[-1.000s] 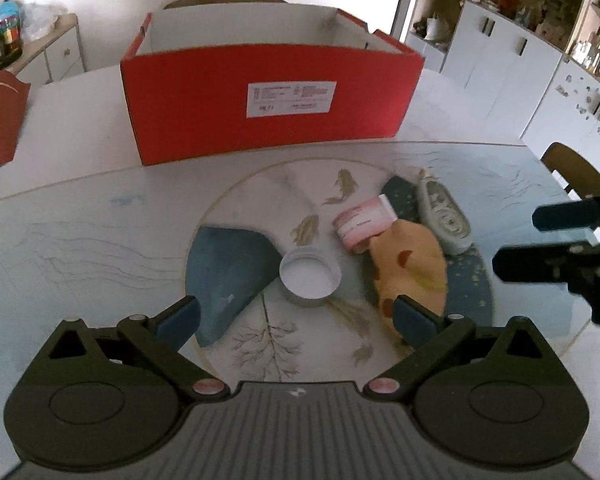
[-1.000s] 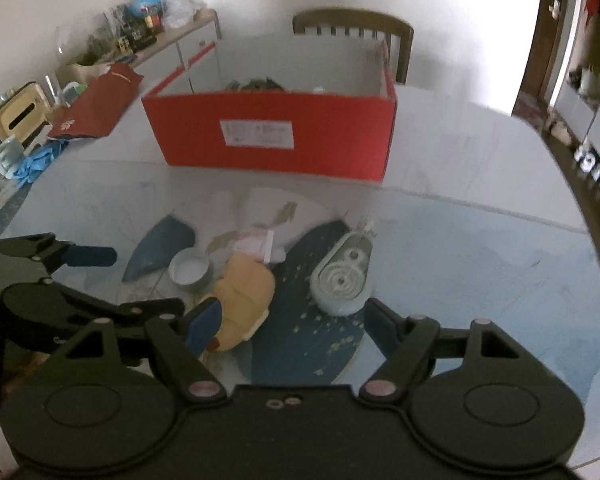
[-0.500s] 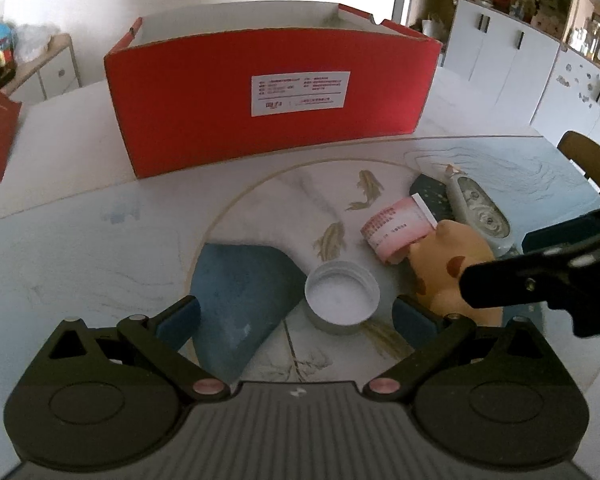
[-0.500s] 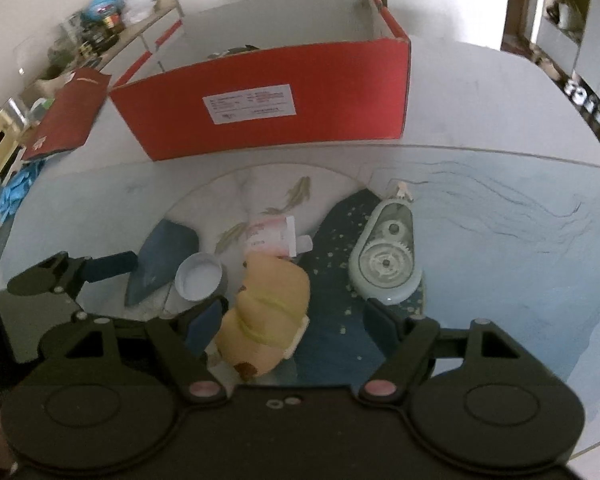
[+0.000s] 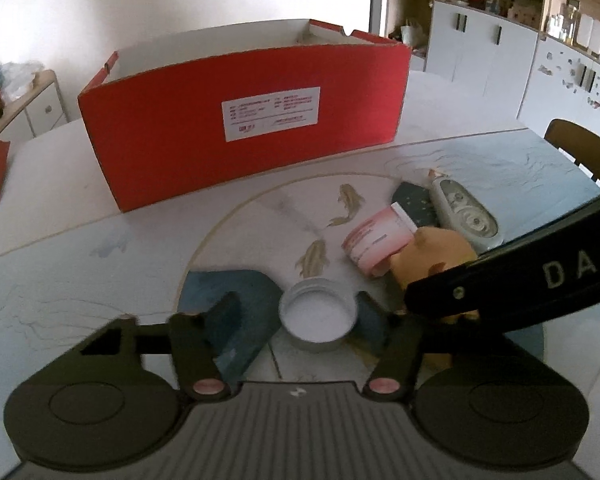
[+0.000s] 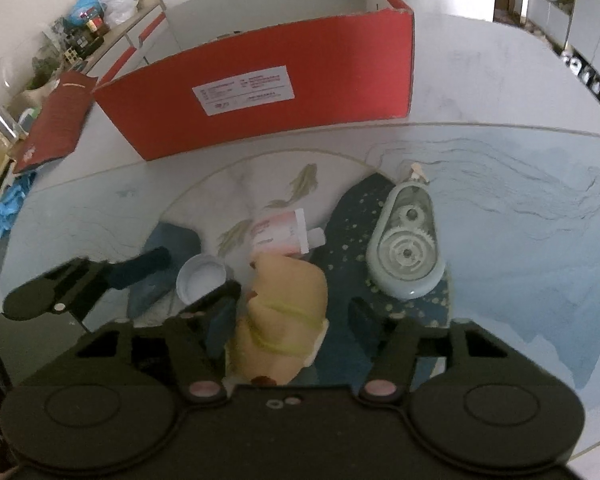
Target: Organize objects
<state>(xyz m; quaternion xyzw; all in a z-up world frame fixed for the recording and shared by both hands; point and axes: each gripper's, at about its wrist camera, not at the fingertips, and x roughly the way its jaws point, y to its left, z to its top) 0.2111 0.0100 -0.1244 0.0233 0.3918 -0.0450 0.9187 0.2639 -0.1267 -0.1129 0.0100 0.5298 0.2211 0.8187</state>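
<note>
- The left gripper (image 5: 298, 316) is angled down, its closing jaws set around the white cap (image 5: 318, 317); contact seems lacking.
- The right gripper (image 6: 290, 316) is pitched steeply down, jaws closing around the yellow toy (image 6: 284, 312), not yet pinching.

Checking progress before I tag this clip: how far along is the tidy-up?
Done: nothing visibly packed; the red box's inside is hidden. In hand: the left hand-held gripper is closing around the white cap, the right hand-held gripper around the yellow plush toy; neither is lifted. Left: the pink tube and the correction tape dispenser lie on the table.
</note>
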